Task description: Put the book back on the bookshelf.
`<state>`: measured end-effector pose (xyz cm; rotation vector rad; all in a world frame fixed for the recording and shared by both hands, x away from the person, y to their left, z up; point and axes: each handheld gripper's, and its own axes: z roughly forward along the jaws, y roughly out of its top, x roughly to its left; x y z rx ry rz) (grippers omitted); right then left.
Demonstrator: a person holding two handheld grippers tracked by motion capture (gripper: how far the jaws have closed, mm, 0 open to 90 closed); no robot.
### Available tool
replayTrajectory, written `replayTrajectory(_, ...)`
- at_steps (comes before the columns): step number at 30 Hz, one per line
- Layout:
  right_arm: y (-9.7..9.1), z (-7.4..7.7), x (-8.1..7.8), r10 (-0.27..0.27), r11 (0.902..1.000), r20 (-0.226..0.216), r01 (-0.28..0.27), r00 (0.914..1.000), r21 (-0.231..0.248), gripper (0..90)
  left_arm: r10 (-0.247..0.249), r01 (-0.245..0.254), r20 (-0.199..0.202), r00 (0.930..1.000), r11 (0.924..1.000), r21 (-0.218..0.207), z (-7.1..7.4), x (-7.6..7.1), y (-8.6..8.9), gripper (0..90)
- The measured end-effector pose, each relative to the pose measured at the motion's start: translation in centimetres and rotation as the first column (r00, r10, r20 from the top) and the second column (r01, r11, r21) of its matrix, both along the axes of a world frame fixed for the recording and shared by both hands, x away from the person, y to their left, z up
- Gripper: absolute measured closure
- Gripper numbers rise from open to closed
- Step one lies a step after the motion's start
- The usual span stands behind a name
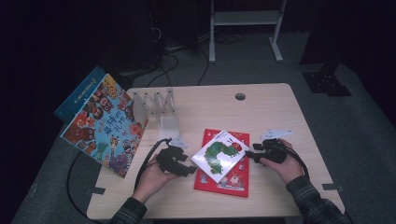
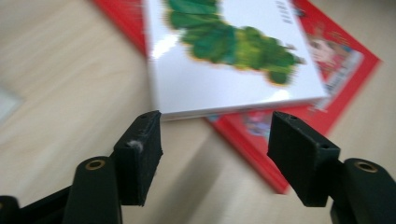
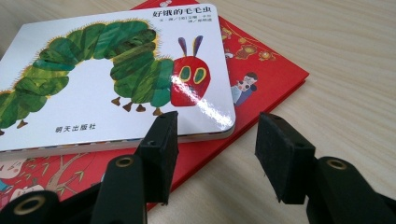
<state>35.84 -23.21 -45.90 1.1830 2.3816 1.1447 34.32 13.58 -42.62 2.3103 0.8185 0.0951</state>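
Observation:
A white board book with a green caterpillar on its cover (image 1: 219, 154) lies askew on a red picture book (image 1: 229, 181) at the middle of the wooden table (image 1: 271, 112). My left gripper (image 1: 192, 170) sits just left of the books, and its open jaws point at the near edge of the white book (image 2: 224, 70), with nothing between them (image 2: 215, 149). My right gripper (image 1: 247, 154) is at the books' right side. Its jaws (image 3: 215, 149) stand open in front of the white book's rounded corner (image 3: 93, 93), above the red book's cover (image 3: 266, 74), without pressing on either.
A large colourful picture book (image 1: 105, 123) leans at the table's left edge with a blue book (image 1: 79, 93) behind it. A pale slotted book rack (image 1: 156, 105) stands at the back left. A cable hole (image 1: 240, 96) is near the far edge.

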Motion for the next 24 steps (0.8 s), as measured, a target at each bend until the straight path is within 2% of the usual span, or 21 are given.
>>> replayTrajectory(5,0.1,-0.2,0.4,-0.016,0.9998,0.000,0.016,0.9999,-0.010,48.8,0.062,-0.063,0.012,0.9980,0.9979,0.017,-0.7,2.0,0.0,43.3)
replayTrajectory(8,0.1,-0.3,0.5,-0.025,0.9996,-0.003,0.025,0.9997,-0.015,49.3,0.097,-0.097,-0.003,0.9953,0.9953,0.001,-1.1,2.9,-0.4,49.8)
replayTrajectory(9,0.1,-0.4,0.6,-0.027,0.9995,-0.001,0.027,0.9996,-0.016,49.5,0.104,-0.104,-0.008,0.9946,0.9946,0.010,-1.4,3.2,-0.6,52.4)
replayTrajectory(11,0.1,-0.5,0.7,-0.032,0.9992,-0.006,0.032,0.9995,-0.022,49.7,0.129,-0.129,-0.010,0.9916,0.9916,-0.010,-1.4,3.5,-0.7,56.6)
replayTrajectory(13,0.0,-0.5,0.7,-0.035,0.9990,-0.008,0.035,0.9993,-0.028,50.0,0.150,-0.150,0.001,0.9887,0.9887,0.003,-1.4,3.8,-0.7,60.0)
replayTrajectory(15,0.0,-0.5,0.7,-0.041,0.9988,-0.012,0.040,0.9991,-0.028,50.5,0.163,-0.163,-0.006,0.9865,0.9863,0.025,-1.5,4.2,-0.7,61.7)
replayTrajectory(17,-0.1,-0.6,0.7,-0.040,0.9987,-0.008,0.039,0.9992,-0.033,51.1,0.162,-0.161,-0.026,0.9865,0.9866,0.024,-1.7,4.5,-0.7,65.0)
replayTrajectory(20,0.0,-0.6,0.7,-0.039,0.9987,-0.014,0.038,0.9991,-0.034,51.8,0.130,-0.129,-0.048,0.9903,0.9909,0.039,-1.9,4.5,-1.2,68.8)
replayTrajectory(22,0.0,-0.7,0.8,-0.039,0.9987,-0.016,0.038,0.9991,-0.035,51.7,0.115,-0.113,-0.046,0.9923,0.9921,0.054,-1.9,4.4,-1.3,71.2)
replayTrajectory(24,0.0,-0.7,0.8,-0.042,0.9986,-0.015,0.041,0.9990,-0.033,51.6,0.100,-0.098,-0.065,0.9929,0.9942,0.045,-1.9,4.3,-1.4,71.2)
